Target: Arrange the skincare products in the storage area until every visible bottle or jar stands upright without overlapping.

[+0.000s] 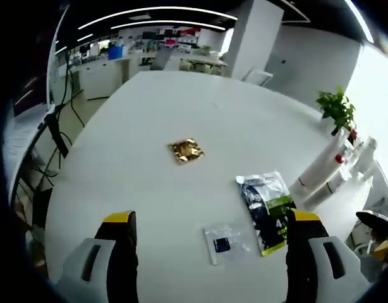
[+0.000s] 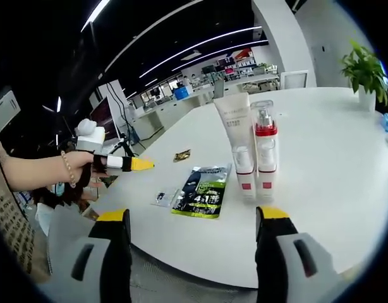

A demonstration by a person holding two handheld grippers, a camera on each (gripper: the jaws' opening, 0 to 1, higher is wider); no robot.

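An open office with ceiling light strips is lying behind a big white worktop (image 1: 181, 113). In the left gripper view, the left hand-held gripper (image 1: 210, 243) is hovering over the near edge of the worktop with its 2 yellow-tipped jaws standing wide apart and nothing between them. In the right gripper view, the right hand-held gripper (image 2: 191, 237) is also released, its 2 jaws spread and pointing over the worktop edge toward the bottles. In that same view the left hand-held gripper is coming in from the left, gripped by a person's hand (image 2: 80, 167) with a bead bracelet on the wrist, the forearm reaching out level.

The skincare products are 3: 1 white tube (image 2: 234, 123) and 2 white bottles with red bands (image 2: 265, 151), all standing upright and close together, just beside each other, on the worktop ahead of the right hand-held gripper. I cannot tell if they are touching.

On the worktop are also lying 1 dark sachet with green print (image 1: 266, 205), 1 small clear packet (image 1: 224, 243) just beside it, and 1 gold foil packet (image 1: 186, 151) further away. 1 potted green plant (image 1: 337, 108) is standing at the far edge.
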